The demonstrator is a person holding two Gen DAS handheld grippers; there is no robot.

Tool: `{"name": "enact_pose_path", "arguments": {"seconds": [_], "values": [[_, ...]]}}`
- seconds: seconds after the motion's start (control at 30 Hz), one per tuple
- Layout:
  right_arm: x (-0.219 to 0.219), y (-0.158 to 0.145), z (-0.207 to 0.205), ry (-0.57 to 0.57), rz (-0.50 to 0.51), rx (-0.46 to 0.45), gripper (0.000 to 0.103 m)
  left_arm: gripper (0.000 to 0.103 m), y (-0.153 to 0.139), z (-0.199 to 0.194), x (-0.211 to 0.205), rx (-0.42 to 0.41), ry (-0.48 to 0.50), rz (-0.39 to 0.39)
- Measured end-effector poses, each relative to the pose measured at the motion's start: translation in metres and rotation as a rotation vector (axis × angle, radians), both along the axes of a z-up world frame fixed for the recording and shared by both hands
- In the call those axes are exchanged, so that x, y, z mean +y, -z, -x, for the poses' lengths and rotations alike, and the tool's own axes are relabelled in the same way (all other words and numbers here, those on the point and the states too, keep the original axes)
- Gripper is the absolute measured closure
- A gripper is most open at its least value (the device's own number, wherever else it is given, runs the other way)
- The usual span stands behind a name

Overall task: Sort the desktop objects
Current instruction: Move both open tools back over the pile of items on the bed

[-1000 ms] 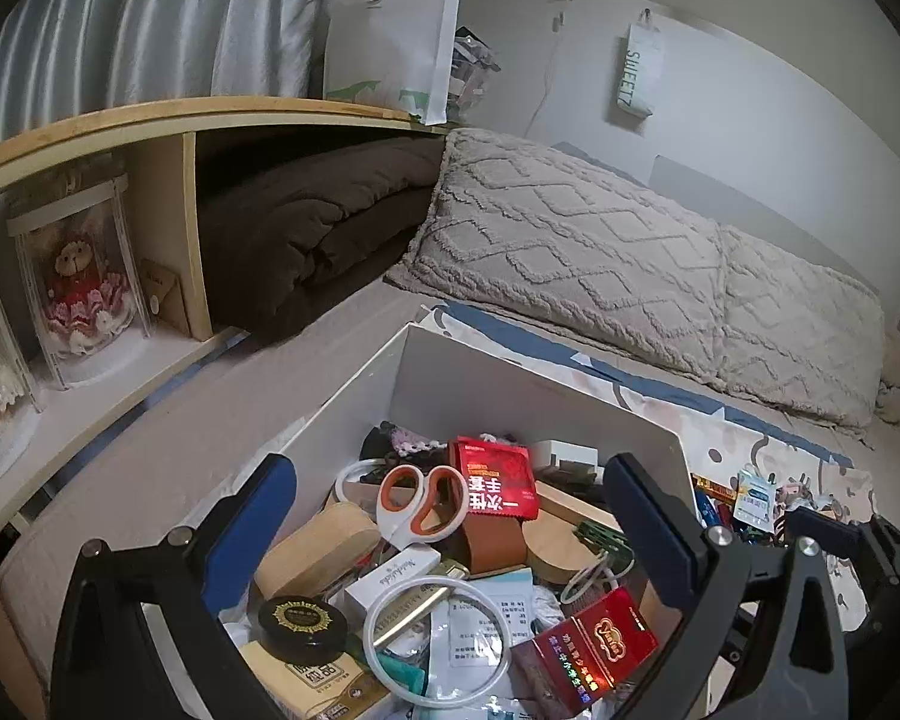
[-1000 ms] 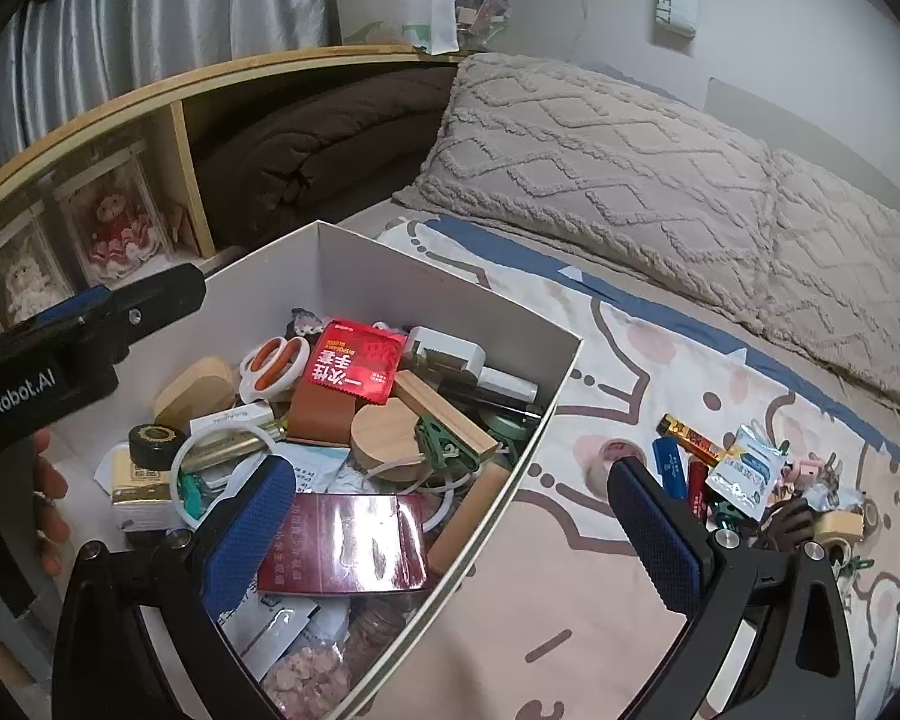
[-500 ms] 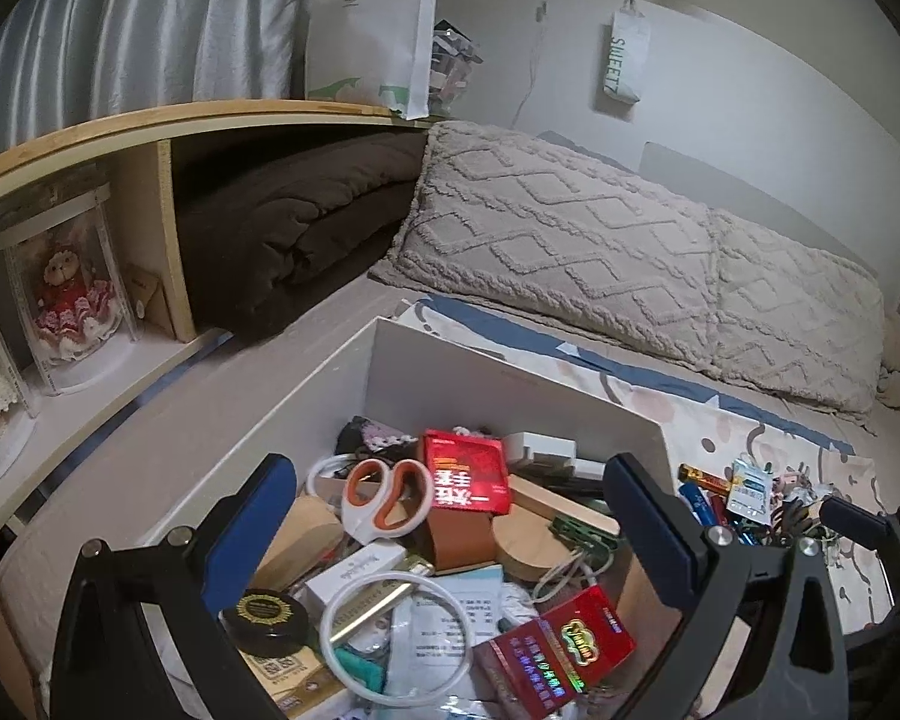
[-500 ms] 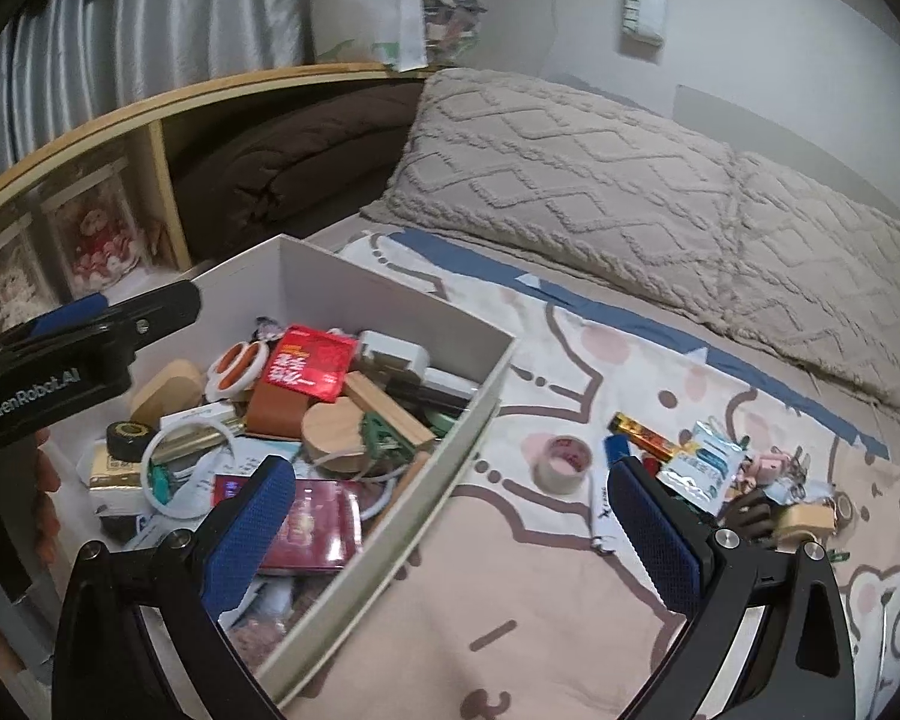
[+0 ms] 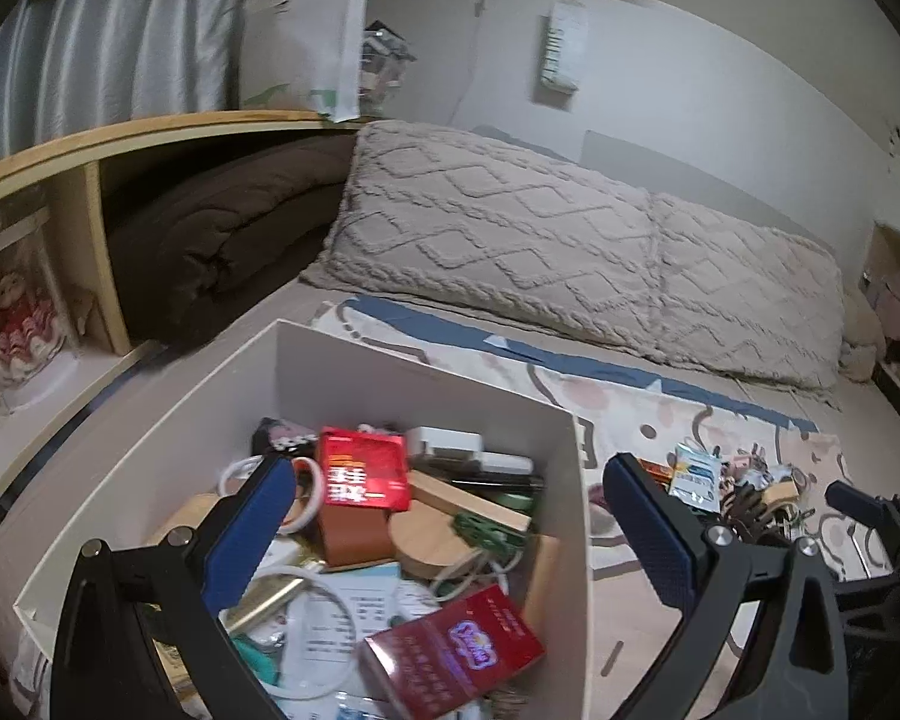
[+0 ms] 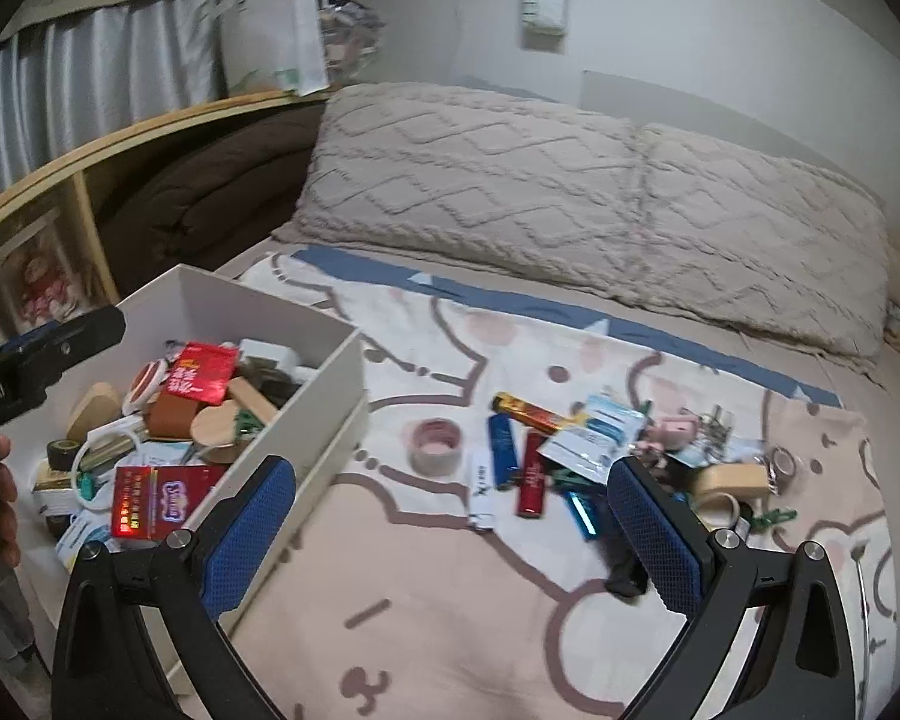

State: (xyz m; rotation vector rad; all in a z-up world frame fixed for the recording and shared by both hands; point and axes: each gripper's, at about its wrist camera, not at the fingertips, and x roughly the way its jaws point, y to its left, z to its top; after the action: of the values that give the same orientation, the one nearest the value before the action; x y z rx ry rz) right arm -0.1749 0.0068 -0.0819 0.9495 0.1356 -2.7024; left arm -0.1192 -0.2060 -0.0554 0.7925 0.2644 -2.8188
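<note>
Since a second ago, the left gripper (image 5: 450,531) is drifting right over the white box (image 5: 426,384), fingers wide and empty. The right gripper (image 6: 450,531), equally wide, is swinging toward the lighters (image 6: 513,459) lying loose on the bedspread (image 6: 450,630); the box looks well filled, with plenty left.

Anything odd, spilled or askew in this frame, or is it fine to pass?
Nothing looks damaged or spilled. The white box holds a jumbled heap, and unsorted small items, including a tape roll and a red lighter, lie loose on the blanket, as a sorting task would have it. Both grippers are open and empty.
</note>
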Motion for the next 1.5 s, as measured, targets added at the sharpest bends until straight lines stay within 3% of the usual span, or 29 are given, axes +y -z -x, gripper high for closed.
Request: {"name": "enact_pose_path", "arguments": {"seconds": [0.23,0.77,1.5], "values": [[0.038,0.001,-0.005,0.060,0.015,0.012,0.000,0.000,0.000,0.007,0.034,-0.003,0.045,0.060],[0.110,0.008,-0.015,0.162,-0.008,0.050,0.000,0.000,0.003,0.019,0.097,0.018,0.185,0.069],[0.159,0.033,-0.021,0.224,0.014,0.050,0.000,0.000,0.015,0.030,0.149,0.052,0.301,0.077]]}}
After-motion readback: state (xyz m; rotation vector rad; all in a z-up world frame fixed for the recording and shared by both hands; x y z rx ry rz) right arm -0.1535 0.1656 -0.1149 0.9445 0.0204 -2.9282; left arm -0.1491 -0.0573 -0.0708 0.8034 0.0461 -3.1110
